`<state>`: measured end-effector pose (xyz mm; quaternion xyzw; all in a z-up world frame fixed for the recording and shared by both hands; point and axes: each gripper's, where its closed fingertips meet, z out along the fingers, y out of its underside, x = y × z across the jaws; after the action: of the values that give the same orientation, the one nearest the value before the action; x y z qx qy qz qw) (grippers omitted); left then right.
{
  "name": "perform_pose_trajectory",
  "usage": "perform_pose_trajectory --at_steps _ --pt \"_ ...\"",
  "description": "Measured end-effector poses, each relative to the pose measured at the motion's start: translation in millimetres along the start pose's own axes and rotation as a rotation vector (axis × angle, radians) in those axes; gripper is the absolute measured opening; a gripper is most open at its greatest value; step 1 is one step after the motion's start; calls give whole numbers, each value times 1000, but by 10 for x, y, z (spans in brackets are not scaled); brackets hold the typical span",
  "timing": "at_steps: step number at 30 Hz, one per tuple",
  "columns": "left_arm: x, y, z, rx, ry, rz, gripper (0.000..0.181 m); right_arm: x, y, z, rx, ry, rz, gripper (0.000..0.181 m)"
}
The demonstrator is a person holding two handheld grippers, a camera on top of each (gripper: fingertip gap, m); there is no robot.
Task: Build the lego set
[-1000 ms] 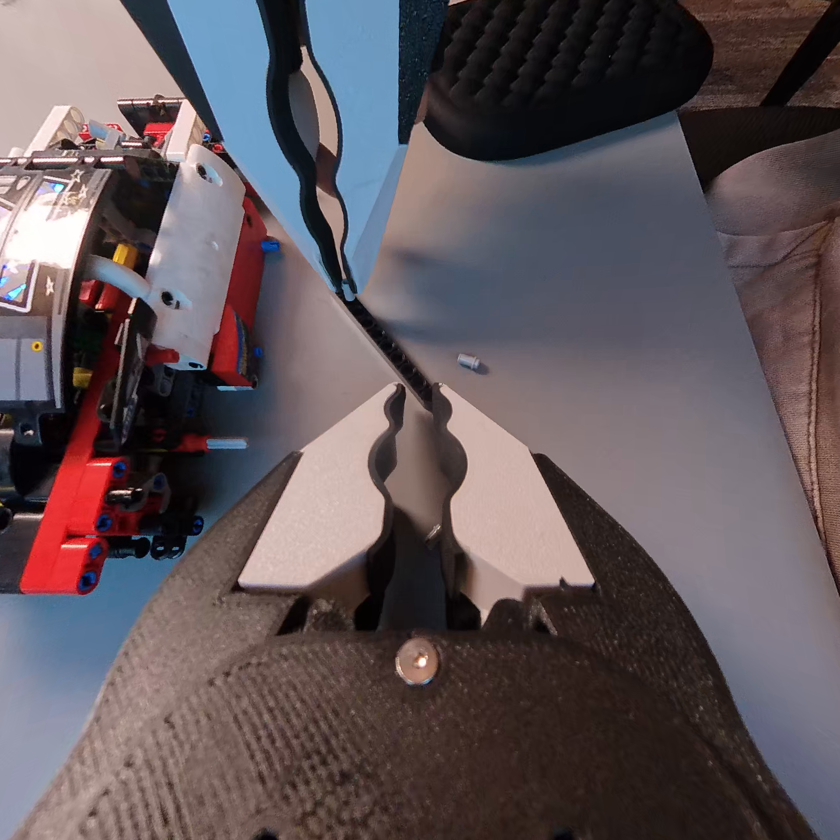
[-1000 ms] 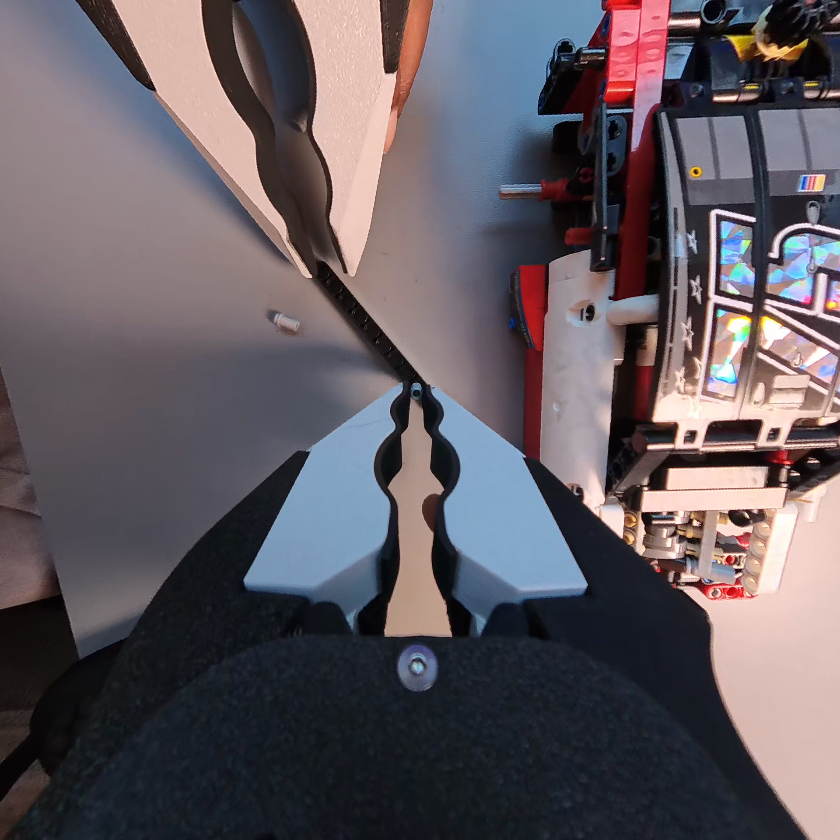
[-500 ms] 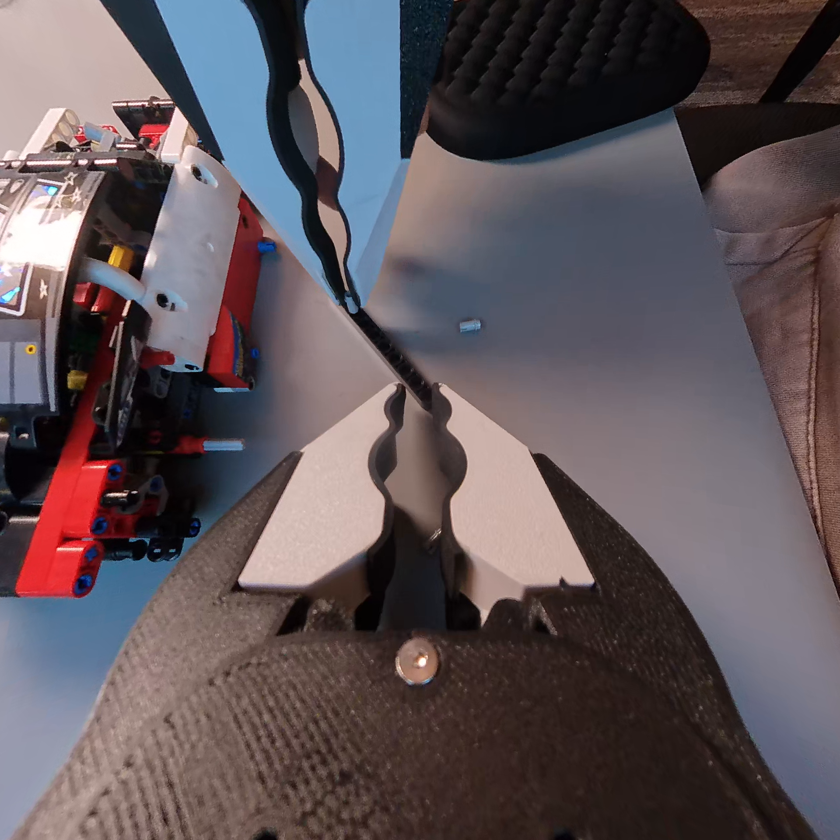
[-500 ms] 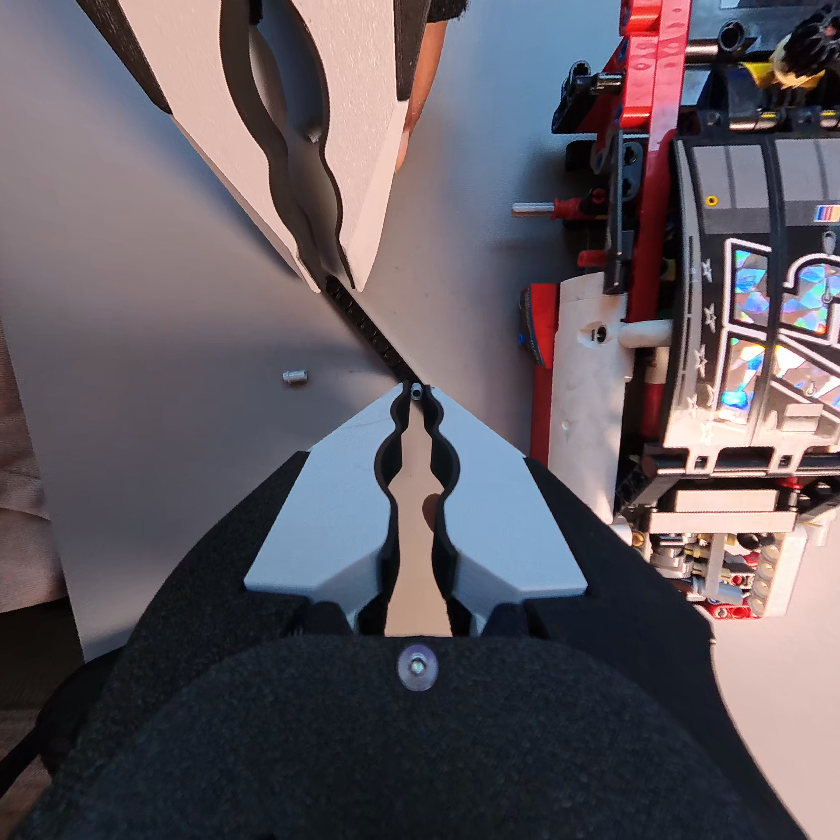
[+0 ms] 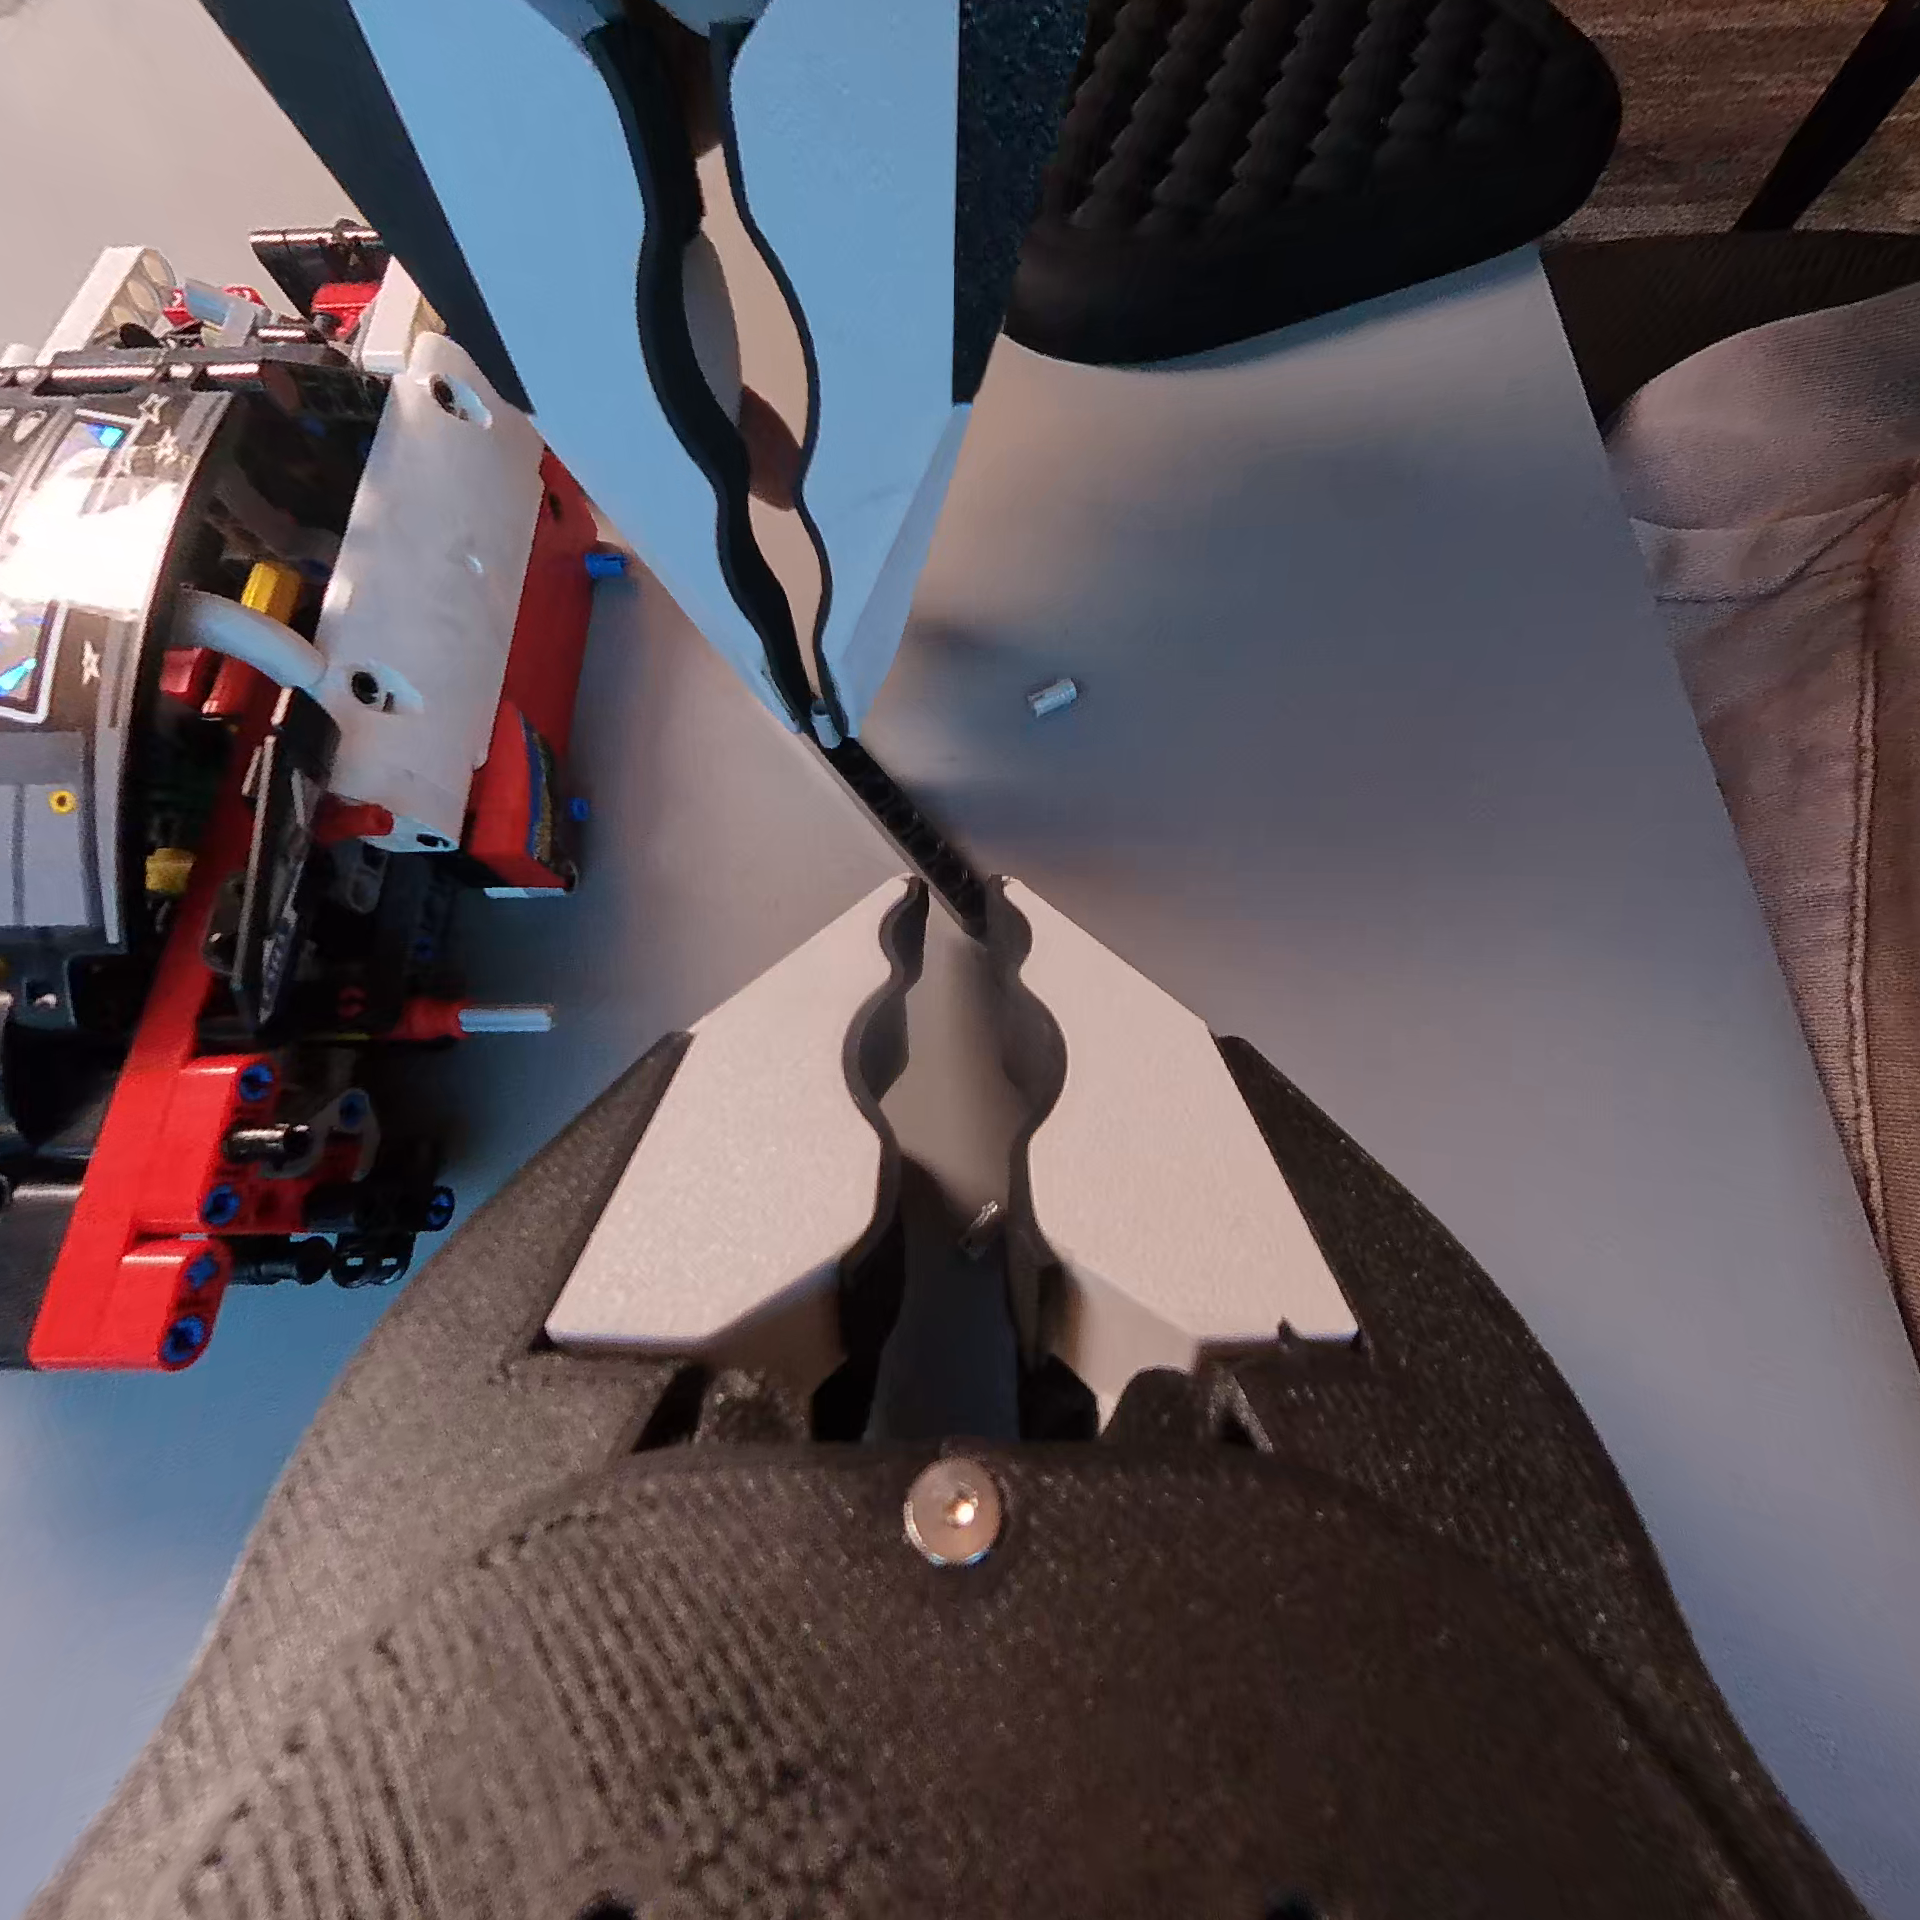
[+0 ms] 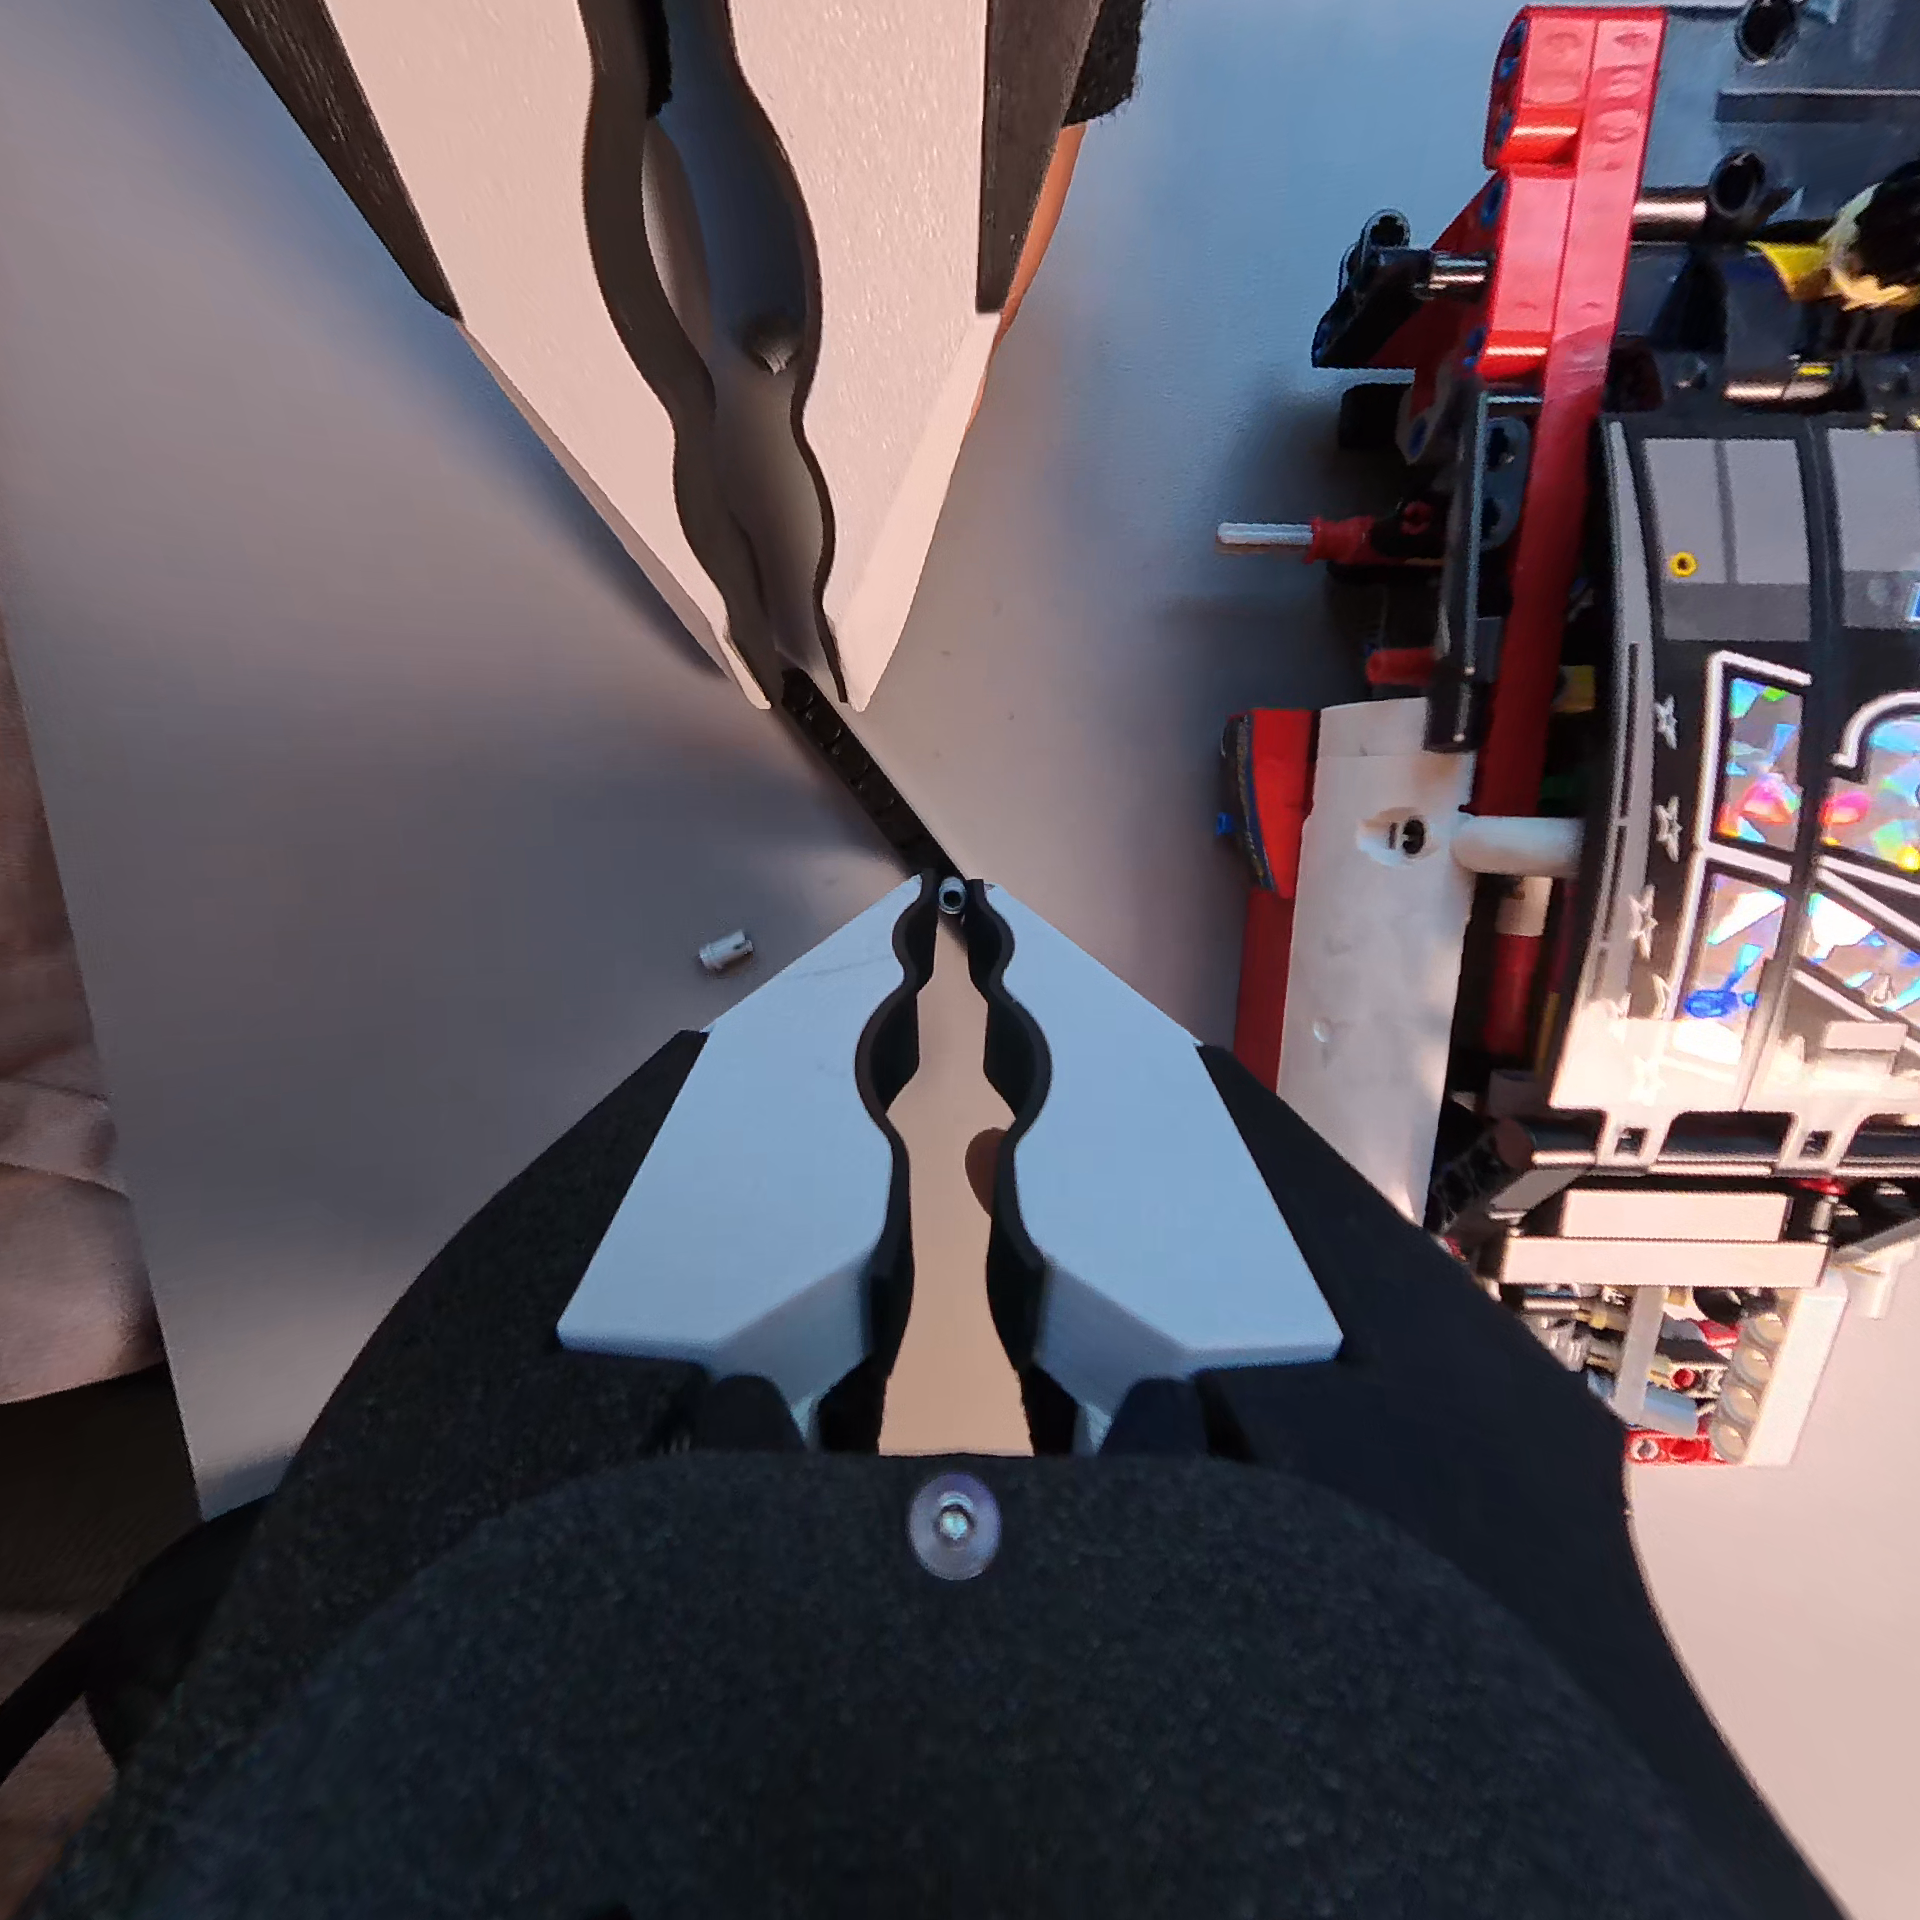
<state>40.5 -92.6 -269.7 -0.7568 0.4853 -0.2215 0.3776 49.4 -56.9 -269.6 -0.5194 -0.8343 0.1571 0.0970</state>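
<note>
Car model point(image 6: 1621, 831) mostly built at right; left gripper point(image 5: 951, 894) and right gripper point(image 6: 951, 894) each clamp an end of black beam point(image 5: 904, 821); grey pin point(image 6: 727, 951) loose on tabletop point(image 6: 312, 727).

Grey wavy-edged fingers point(image 5: 748, 1164), black textured tool point(image 5: 957, 904) housing, one silver screw point(image 5: 953, 1523).

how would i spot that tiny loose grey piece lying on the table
Start at the big red, black and white lego model on the grey table, then move to the thin black beam held between the two grippers. The small light grey peg lies just beyond that beam, alone on bare tabletop, touching nothing.
</note>
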Motion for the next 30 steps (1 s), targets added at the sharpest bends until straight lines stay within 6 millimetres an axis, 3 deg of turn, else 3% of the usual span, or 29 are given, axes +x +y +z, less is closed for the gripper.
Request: perform_pose_trajectory --at_steps 1,23,30 --pt "0 0 0 0 -1 1 9 -9 -15 -1 4 -1 -2 2" --pt "50 -8 19 2 6 28 6 -33 -71 56 -132 67 -134 2" --pt "71 -23 42 10 -10 76 0 -8 -103 78 -199 0 -72 1"
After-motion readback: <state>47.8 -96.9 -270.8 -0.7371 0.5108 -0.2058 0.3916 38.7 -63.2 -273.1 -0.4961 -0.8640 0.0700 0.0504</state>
